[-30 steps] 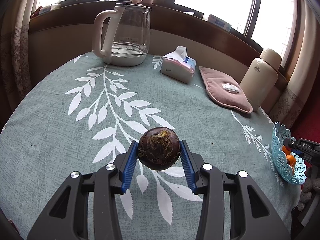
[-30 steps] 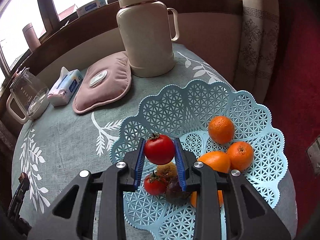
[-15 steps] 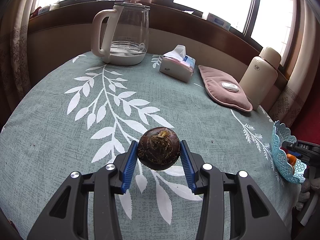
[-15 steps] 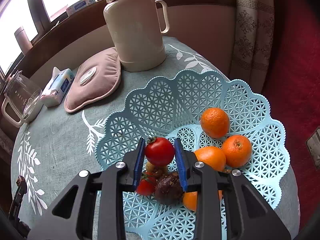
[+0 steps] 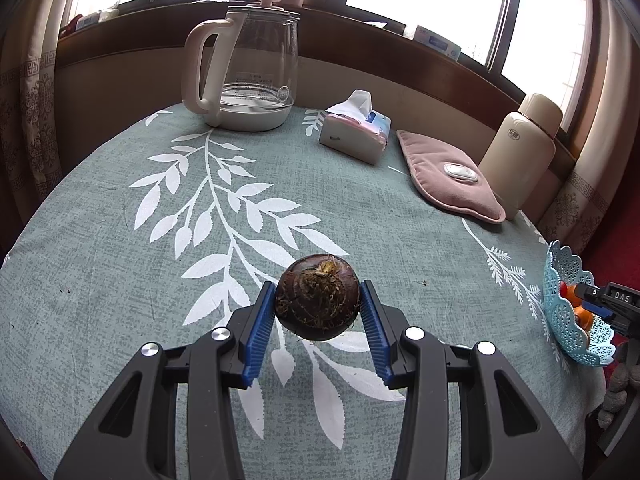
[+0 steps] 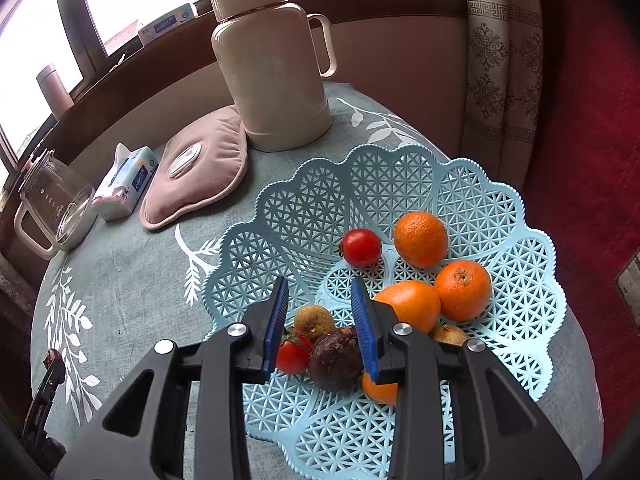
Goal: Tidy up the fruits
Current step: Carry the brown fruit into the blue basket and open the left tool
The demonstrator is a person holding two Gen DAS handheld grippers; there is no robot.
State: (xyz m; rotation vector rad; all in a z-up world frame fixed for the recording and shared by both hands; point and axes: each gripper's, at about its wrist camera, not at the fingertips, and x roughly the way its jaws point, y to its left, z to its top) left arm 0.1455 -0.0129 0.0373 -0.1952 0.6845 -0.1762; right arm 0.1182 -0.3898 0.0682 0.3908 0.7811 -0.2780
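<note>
The left gripper (image 5: 318, 312) clamps a dark brown round fruit (image 5: 317, 302) above the leaf-patterned tablecloth (image 5: 120, 264). The right gripper (image 6: 320, 312), jaws apart and holding nothing, hovers over the blue lattice basket (image 6: 320, 200), which holds oranges (image 6: 420, 239), two tomatoes (image 6: 362, 247) and brownish fruits (image 6: 335, 358).

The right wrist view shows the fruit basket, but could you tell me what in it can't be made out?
- Orange: mostly behind the right gripper finger.
- Brownish fruit: largely hidden by two oranges and the gripper body.
- Basket near rim: covered by the gripper body.
</note>
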